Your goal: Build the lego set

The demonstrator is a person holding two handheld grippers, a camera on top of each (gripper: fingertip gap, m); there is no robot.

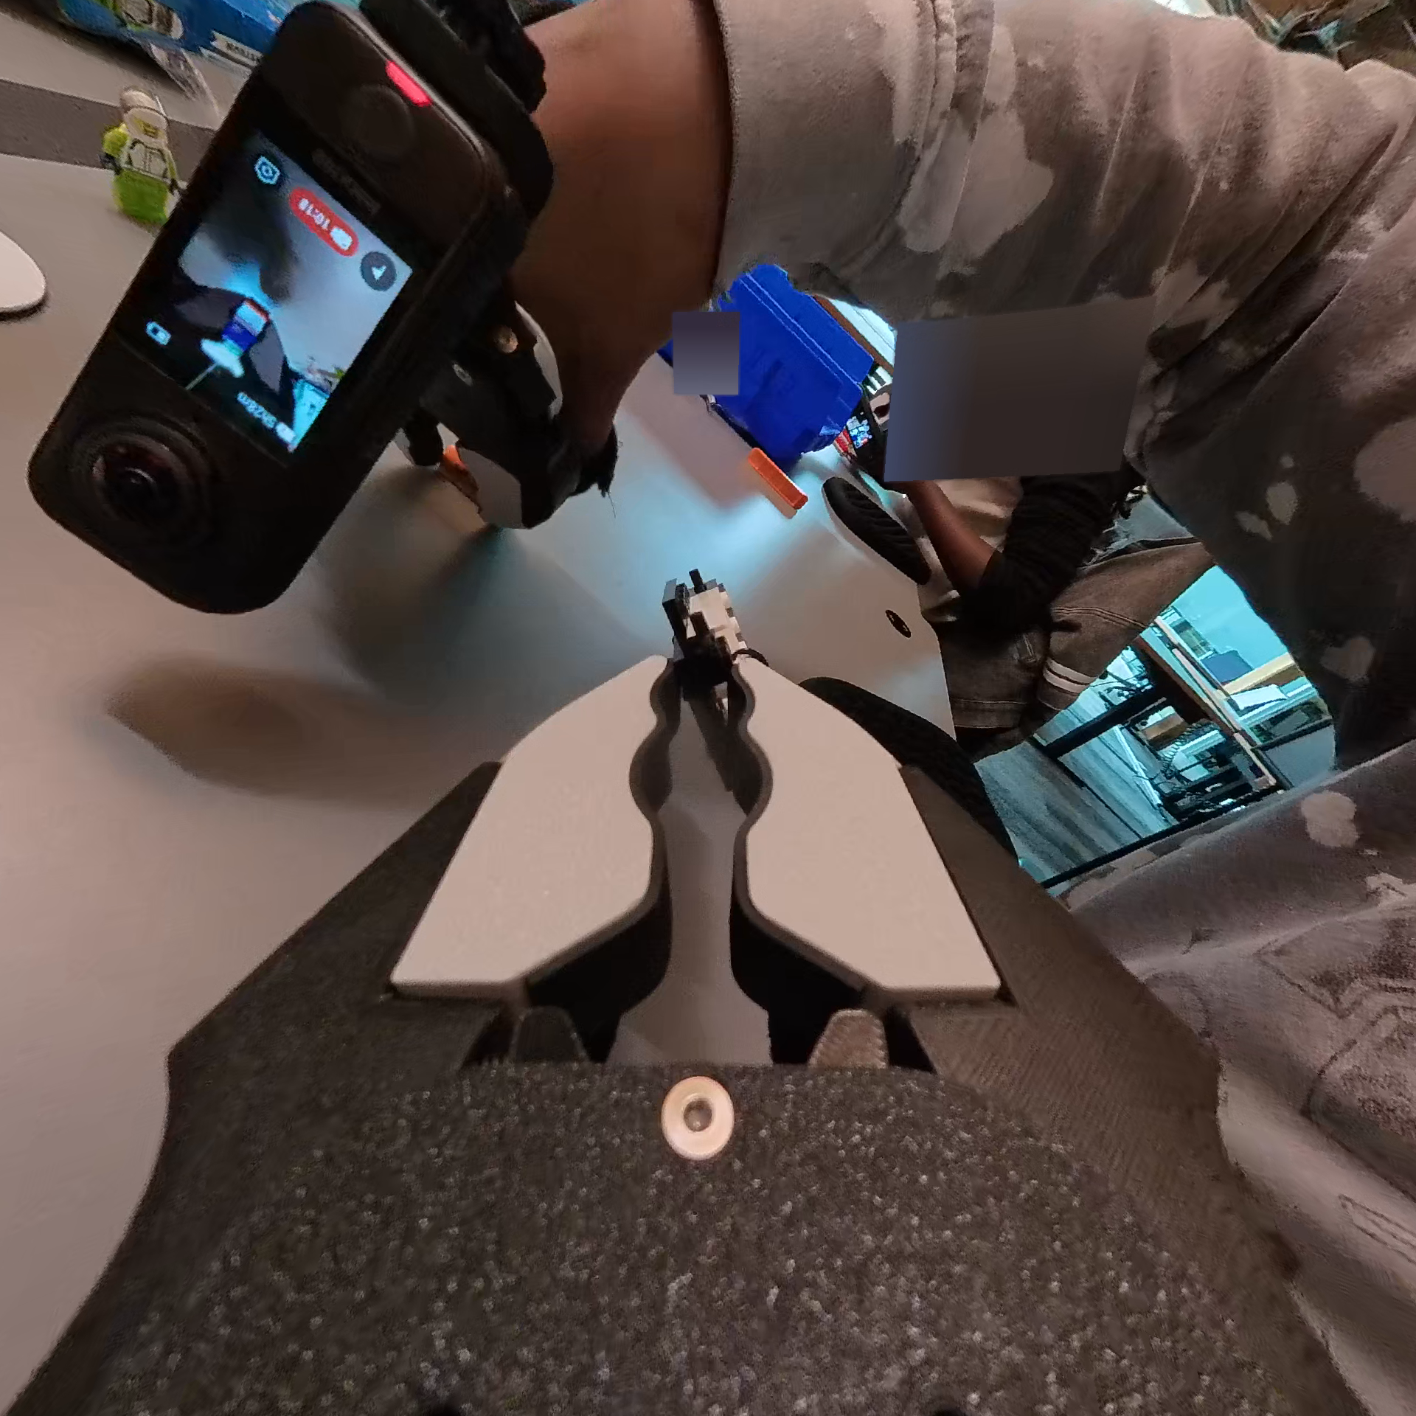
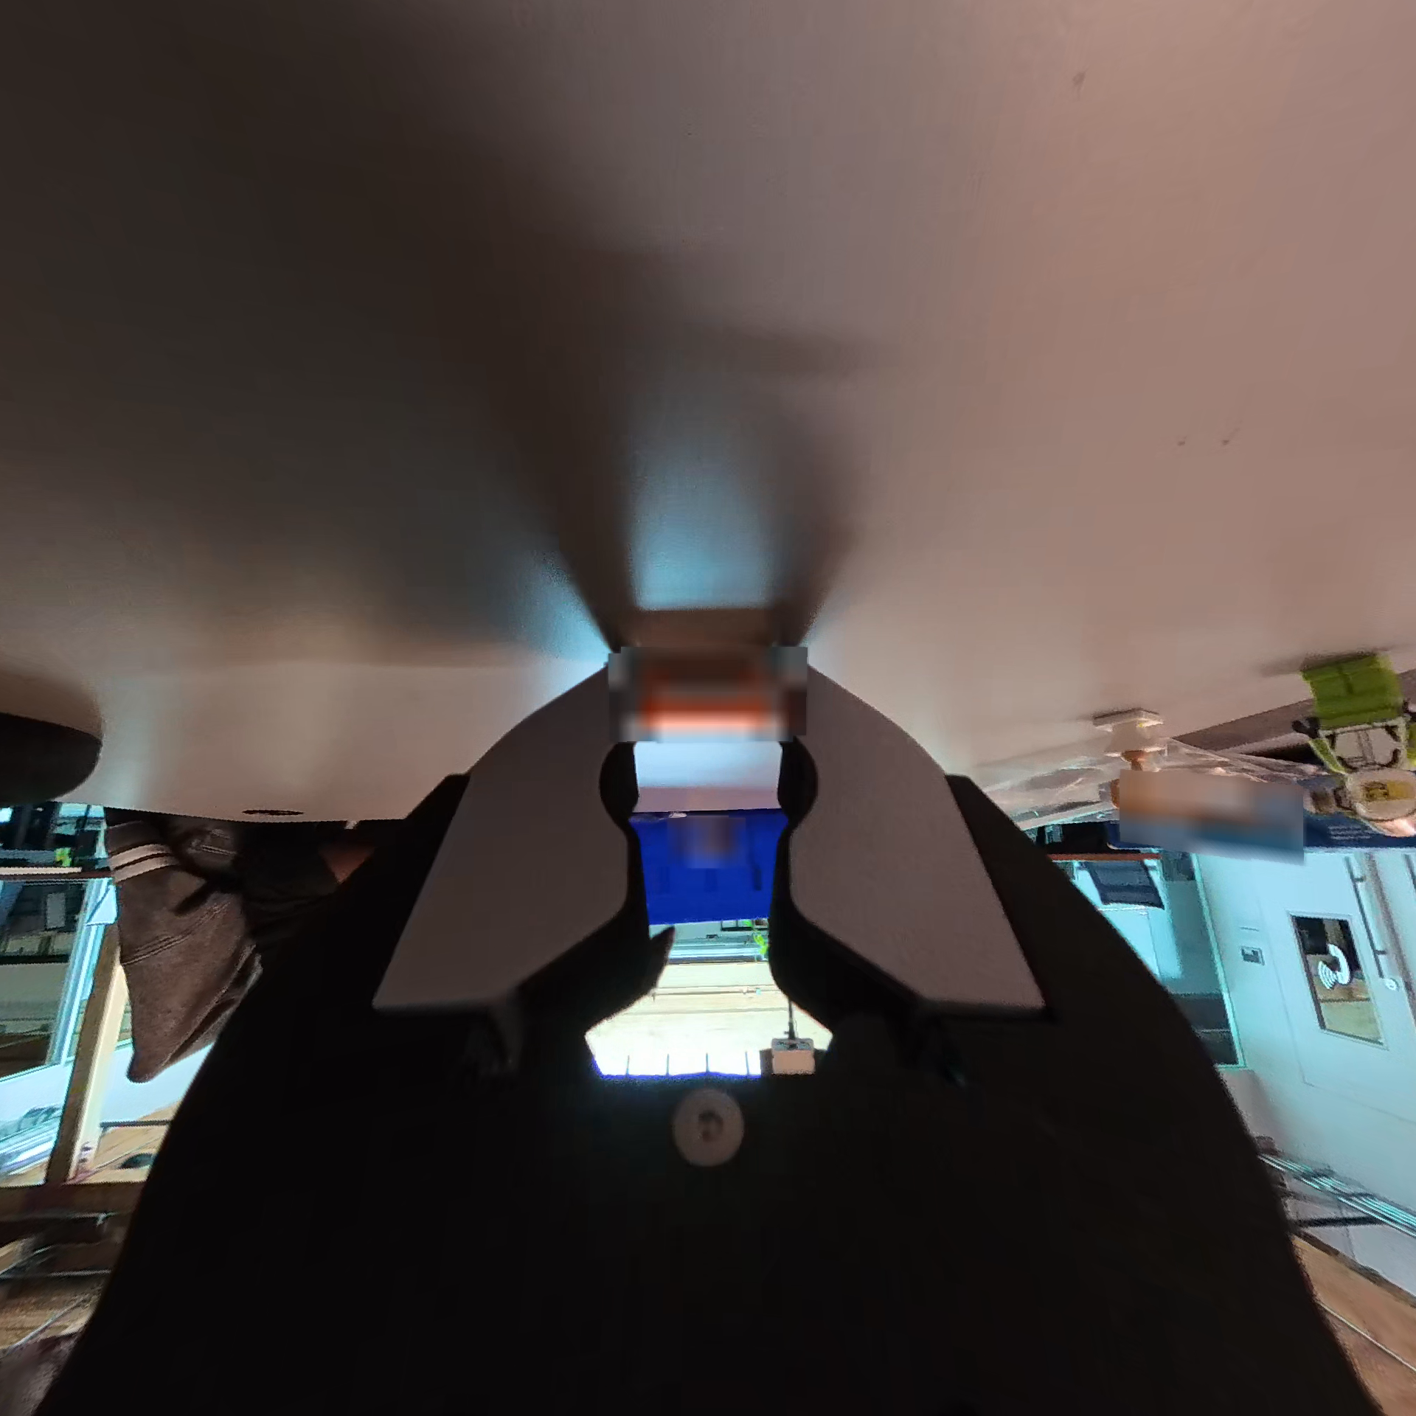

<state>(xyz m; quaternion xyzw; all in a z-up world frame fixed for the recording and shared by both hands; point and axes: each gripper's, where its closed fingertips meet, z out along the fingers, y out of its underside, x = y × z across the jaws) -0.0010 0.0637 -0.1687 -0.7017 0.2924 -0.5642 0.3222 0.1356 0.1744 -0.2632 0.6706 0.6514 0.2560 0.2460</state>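
My left gripper [image 1: 701,668] is shut on a small black and white lego assembly [image 1: 703,621], which sticks out past the fingertips just above the grey table [image 1: 230,628]. My right gripper [image 2: 706,693] is shut on a small orange lego piece [image 2: 705,701] at its fingertips, close against the table surface [image 2: 996,306]; a mosaic patch partly covers the piece. The right wrist view is upside down. In the left wrist view the right gripper [image 1: 467,483], with its black camera [image 1: 260,306], sits at the upper left, tips down on the table. Another orange piece [image 1: 775,479] lies loose beyond the assembly.
A lime-green and white minifigure [image 1: 142,165] stands at the far left of the table and also shows in the right wrist view [image 2: 1360,712]. A blue bin [image 1: 789,368] sits at the table's far side, also seen in the right wrist view [image 2: 709,866]. A person's sleeve [image 1: 1073,191] reaches across above.
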